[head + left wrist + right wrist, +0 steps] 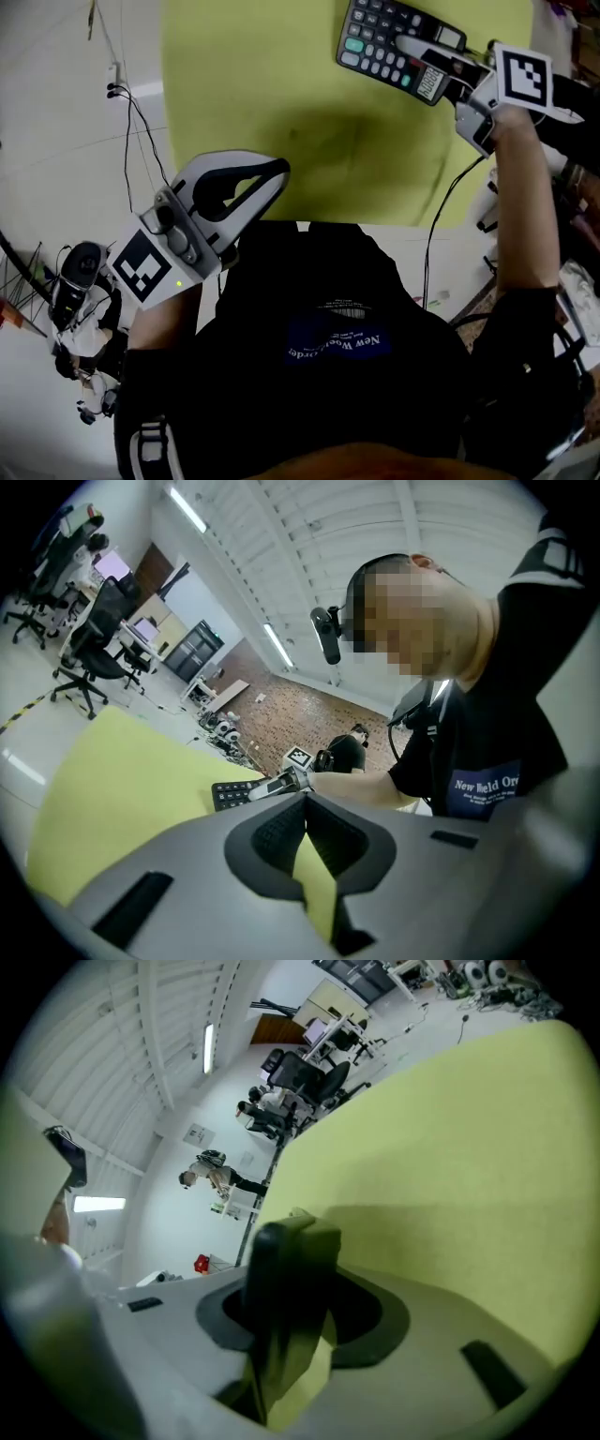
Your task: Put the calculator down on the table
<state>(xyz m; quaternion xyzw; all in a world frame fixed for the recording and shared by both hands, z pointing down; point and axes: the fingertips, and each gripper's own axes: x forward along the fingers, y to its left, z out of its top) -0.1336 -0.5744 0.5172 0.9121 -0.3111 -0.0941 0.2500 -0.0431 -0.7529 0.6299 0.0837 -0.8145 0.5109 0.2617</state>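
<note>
The dark calculator (375,37) with grey and teal keys is at the far right of the yellow-green table (281,94), low over its surface; whether it touches I cannot tell. My right gripper (422,56) is shut on its near end. In the right gripper view the calculator (272,1316) stands edge-on between the jaws of the right gripper (295,1241). My left gripper (281,169) hangs at the table's near left edge, shut and holding nothing. The left gripper view shows the left gripper (305,801) with jaw tips touching, and beyond it the calculator (230,794).
Cables (127,122) run down the white floor left of the table, and a black cable (445,202) hangs off its near right edge. Dark equipment (75,277) stands on the floor at lower left. Office chairs (94,639) stand beyond the table.
</note>
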